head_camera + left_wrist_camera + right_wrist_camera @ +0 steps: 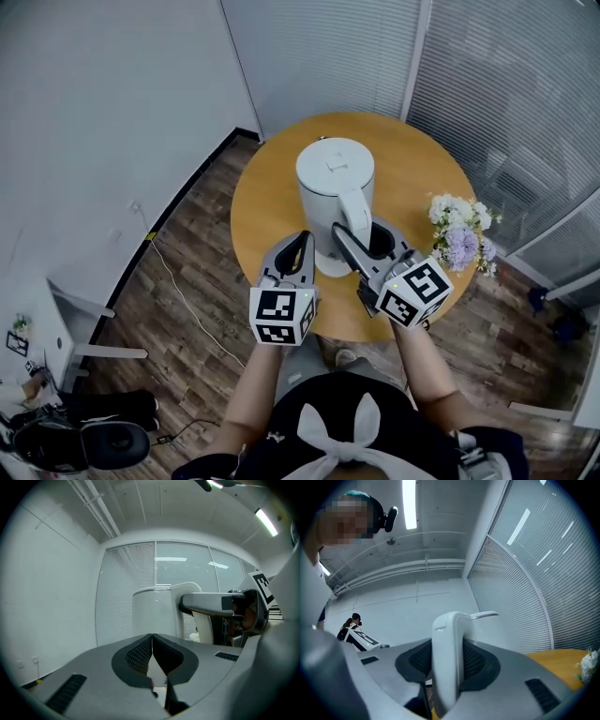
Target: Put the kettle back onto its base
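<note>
Pinching the curved white handle (447, 667) of the tall white plastic electric kettle (334, 192), the right gripper (366, 236) has its jaws closed on the handle from both sides, the dark ribbed pads pressed against it in the right gripper view. The kettle is over the middle of the round light-wood bench (272, 192), towards its near edge, with its flat lid up and its handle turned to the near side; whether its bottom touches the bench cannot be told. The left gripper (302, 246) is just left of the kettle's lower body, and its jaws are pressed together with nothing between them, their tips meeting in the left gripper view (152, 637), where the kettle (154, 611) rises just beyond. A bunch of white and purple flowers (461, 236) is at the right edge of the bench, well apart from the kettle. A thin white cable (178, 286) trails over the dark wood-plank floor (187, 244) on the left.
</note>
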The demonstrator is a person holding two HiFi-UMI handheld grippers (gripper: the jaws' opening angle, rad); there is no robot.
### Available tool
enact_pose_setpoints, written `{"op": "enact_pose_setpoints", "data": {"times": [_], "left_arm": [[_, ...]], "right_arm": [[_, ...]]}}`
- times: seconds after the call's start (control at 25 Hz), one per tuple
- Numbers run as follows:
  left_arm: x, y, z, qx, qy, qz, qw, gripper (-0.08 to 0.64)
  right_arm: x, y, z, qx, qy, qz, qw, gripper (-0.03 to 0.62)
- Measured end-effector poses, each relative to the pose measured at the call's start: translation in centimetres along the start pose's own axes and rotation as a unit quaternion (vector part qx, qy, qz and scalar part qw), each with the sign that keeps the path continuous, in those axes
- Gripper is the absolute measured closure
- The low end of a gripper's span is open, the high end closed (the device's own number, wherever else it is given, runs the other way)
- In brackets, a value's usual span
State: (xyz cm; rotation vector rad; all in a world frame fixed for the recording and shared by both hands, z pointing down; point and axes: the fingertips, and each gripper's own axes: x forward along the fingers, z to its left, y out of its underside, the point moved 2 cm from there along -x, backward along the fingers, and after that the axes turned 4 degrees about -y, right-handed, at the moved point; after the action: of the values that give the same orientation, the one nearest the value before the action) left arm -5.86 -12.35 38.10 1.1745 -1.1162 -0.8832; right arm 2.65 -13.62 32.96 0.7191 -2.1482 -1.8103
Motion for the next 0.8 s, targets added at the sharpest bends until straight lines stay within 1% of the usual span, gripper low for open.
{"op": "enact_pose_setpoints", "data": {"times": [0.16,0.28,0.8], "left_arm": [[1.5,-1.2,1.4,0.009,0.017,-0.004,0.9998,0.534],[2.3,-2.0,2.7,0.003,0.021,-0.010,0.9997,0.534],[5.3,-1.2,3.3,-0.001,0.055,0.001,0.9985,0.534]], "right_arm": [[1.4,-0.1,-0.8,-0.001,0.015,0.000,1.000,0.443],[2.3,-0.4,-1.3,-0.002,0.028,-0.002,1.000,0.443],[3.5,0.9,-3.3,0.007,0.055,0.006,0.998,0.443]]}}
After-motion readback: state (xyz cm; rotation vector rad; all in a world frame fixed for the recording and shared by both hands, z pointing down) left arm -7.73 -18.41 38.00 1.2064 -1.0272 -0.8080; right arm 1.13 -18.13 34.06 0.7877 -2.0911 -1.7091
